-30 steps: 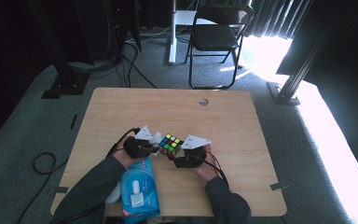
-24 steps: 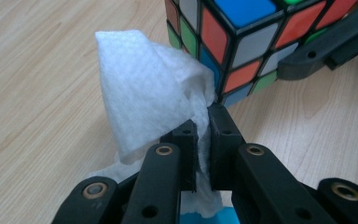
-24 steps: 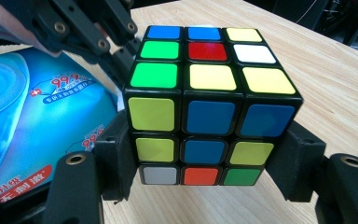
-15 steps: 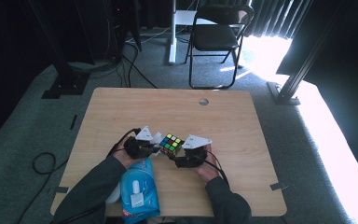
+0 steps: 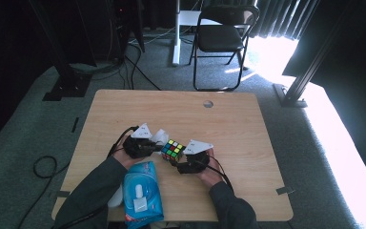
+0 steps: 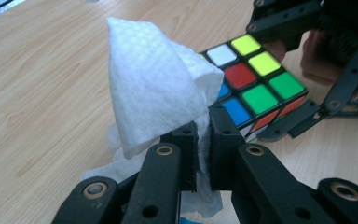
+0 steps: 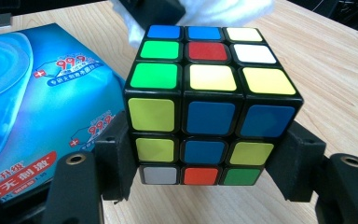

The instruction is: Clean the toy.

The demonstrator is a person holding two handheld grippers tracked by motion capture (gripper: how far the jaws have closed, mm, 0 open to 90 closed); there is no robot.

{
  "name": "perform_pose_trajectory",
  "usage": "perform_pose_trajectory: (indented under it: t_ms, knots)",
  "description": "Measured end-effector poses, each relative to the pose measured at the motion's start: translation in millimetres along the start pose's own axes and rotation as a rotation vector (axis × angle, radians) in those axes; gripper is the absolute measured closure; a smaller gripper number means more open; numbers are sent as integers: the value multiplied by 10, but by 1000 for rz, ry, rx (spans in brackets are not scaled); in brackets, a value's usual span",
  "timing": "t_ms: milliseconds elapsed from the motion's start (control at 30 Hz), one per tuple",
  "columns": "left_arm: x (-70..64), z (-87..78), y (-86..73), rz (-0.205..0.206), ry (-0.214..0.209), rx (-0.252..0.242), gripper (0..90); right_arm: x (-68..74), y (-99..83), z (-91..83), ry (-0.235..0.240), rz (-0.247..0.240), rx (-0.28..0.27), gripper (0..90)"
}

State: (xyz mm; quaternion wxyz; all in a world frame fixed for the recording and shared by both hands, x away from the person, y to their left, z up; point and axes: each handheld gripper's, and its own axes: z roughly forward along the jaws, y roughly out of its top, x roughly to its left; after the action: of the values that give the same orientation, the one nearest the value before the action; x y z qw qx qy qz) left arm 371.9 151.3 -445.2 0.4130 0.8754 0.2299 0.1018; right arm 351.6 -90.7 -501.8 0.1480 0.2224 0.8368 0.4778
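Pale wood-grain bench (image 5: 248, 124) on grey carpet, with dark curtains behind. Nearest the person, a blue pack of wet wipes (image 5: 140, 191) lies flat at the front edge, between the forearms. Just beyond it, the left claw (image 5: 145, 147) has its jaws together on a white wipe (image 6: 154, 88); the wipe is crumpled, stands up in a peak above the jaws, and touches the near side of the puzzle cube (image 5: 173, 149). The right claw (image 5: 187, 160) is clamped on that cube, one jaw against each of two opposite sides, low on the cube, which sits at the middle of the bench near the front. The cube is a three-by-three type with a black body and scrambled stickers. Its top face shows blue, green, red, white and yellow squares; the face toward the right claw shows yellow, blue, white, red and green. Beyond the bench stands a black folding chair (image 5: 221, 38) in a patch of sunlight.
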Motion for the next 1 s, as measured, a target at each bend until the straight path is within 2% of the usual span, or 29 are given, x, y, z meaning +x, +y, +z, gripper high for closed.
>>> perform_pose_trajectory:
  t_ms: [200,300,733,1000]
  knots:
    - [-6,-58,45,-10,-21,-42,839,6,-25,24,2,-3,17,341]
    - [-10,-59,62,-7,-24,-44,839,18,-29,39,2,-6,22,341]
    - [68,55,-30,-47,-24,0,838,17,12,-20,5,-9,-9,341]
    - [69,142,-75,-40,-41,44,838,5,31,-56,10,-5,-33,342]
